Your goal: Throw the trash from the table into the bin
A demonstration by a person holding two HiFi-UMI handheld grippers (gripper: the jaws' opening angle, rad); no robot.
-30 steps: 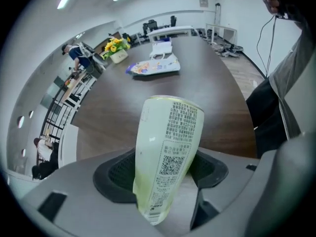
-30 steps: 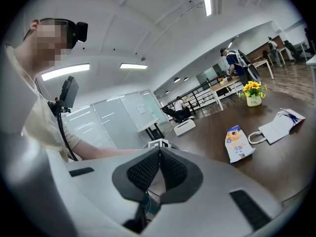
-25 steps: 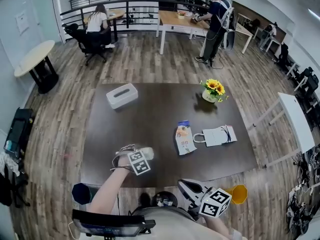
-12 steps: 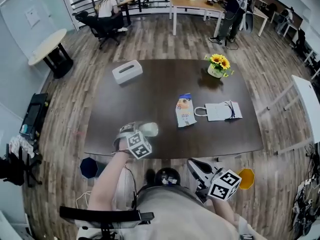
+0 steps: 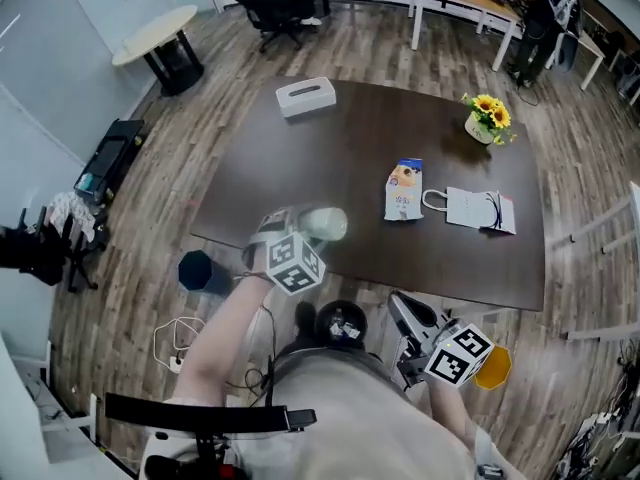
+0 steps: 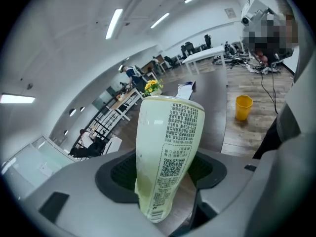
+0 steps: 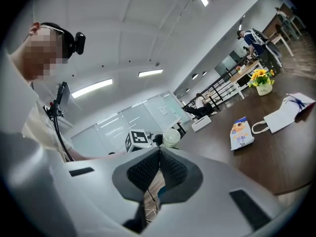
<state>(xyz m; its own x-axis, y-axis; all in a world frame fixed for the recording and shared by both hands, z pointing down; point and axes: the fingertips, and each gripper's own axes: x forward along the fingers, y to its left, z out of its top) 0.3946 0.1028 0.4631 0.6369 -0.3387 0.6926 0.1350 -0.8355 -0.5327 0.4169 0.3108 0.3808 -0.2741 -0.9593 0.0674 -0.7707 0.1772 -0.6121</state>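
My left gripper (image 5: 290,240) (image 6: 163,174) is shut on a pale green plastic bottle (image 5: 322,224) (image 6: 168,152) with a printed label, held above the near edge of the dark table (image 5: 330,158). The bottle (image 7: 171,137) also shows in the right gripper view. A snack packet (image 5: 403,189) (image 7: 242,133) and a white paper bag (image 5: 480,210) (image 7: 286,113) lie on the table's right half. My right gripper (image 5: 408,318) (image 7: 159,154) is shut and empty, low beside my body, off the table. A black bin (image 5: 340,326) stands on the floor just below the table edge.
A dark blue bin (image 5: 200,271) stands on the floor to the left and an orange bin (image 5: 492,366) (image 6: 243,106) to the right. A tissue box (image 5: 305,95) and a pot of yellow flowers (image 5: 486,118) stand at the table's far side. People work at desks behind.
The left gripper has risen off the table with the bottle in it. The head view has swung round to the left. The right gripper has shifted sideways, still shut.
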